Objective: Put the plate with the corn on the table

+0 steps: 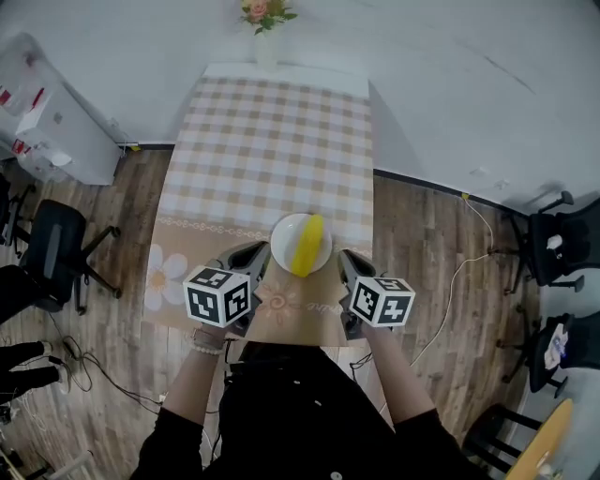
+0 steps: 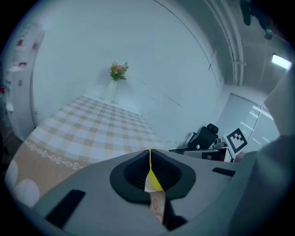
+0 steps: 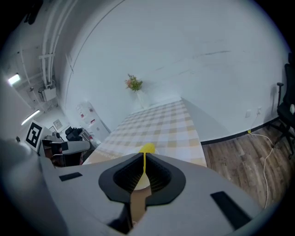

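Observation:
A white plate (image 1: 285, 240) with a yellow corn cob (image 1: 307, 246) on it hangs over the near end of the checked table (image 1: 272, 141). My left gripper (image 1: 263, 253) is shut on the plate's left rim and my right gripper (image 1: 343, 257) is shut on its right rim. In the left gripper view the jaws (image 2: 150, 167) meet on a thin sliver of white plate (image 2: 148, 185) and yellow corn (image 2: 155, 180). The right gripper view shows the same: closed jaws (image 3: 144, 167), the plate's rim (image 3: 140, 182) between them, the corn (image 3: 147, 148) just beyond.
A vase of flowers (image 1: 266, 26) stands at the table's far end against the wall. A white cabinet (image 1: 56, 131) and an office chair (image 1: 52, 251) are at the left, more chairs (image 1: 553, 244) at the right. A cable (image 1: 457, 274) runs over the wooden floor.

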The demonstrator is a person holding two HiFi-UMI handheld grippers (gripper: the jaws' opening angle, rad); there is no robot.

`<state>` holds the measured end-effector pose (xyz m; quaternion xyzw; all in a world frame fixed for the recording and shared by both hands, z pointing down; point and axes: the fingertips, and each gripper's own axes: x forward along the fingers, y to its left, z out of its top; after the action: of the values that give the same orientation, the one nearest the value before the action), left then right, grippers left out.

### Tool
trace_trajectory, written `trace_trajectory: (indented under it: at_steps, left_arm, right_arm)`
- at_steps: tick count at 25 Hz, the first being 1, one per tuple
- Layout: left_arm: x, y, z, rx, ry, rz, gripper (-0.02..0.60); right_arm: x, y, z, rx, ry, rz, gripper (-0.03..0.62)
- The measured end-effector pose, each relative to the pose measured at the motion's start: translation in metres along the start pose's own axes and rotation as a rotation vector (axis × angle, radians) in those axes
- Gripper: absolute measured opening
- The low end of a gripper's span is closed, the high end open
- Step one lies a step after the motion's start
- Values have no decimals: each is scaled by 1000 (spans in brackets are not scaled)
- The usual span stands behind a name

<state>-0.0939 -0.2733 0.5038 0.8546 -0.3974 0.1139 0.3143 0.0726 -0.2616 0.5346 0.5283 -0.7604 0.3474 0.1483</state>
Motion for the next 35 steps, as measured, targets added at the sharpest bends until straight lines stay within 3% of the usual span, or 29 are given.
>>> trace_trajectory:
  at_steps: [4, 9, 11, 19, 25, 35]
  left_arm:
    - [-12, -19, 19, 157, -34, 23, 19]
    - [-9, -74, 31, 287, -96, 18, 15]
    - [-23, -74, 44, 335, -135, 29, 14]
    - [-66, -80, 73, 440, -238, 62, 14]
    - [-78, -90, 80, 528, -248, 72, 14]
    - [-91, -93, 89, 595, -276, 110, 14]
  right_arm:
    - [-18, 13, 17, -94, -42, 4, 48]
    - [-60, -1, 40, -236, -104, 16, 48]
    - [-63, 15, 48, -288, -131, 15, 48]
    - [-91, 68, 90, -485, -303, -14, 43]
    - [-106, 82, 110, -515, -376, -8, 43]
    - [-119, 94, 121, -561, -423, 23, 43]
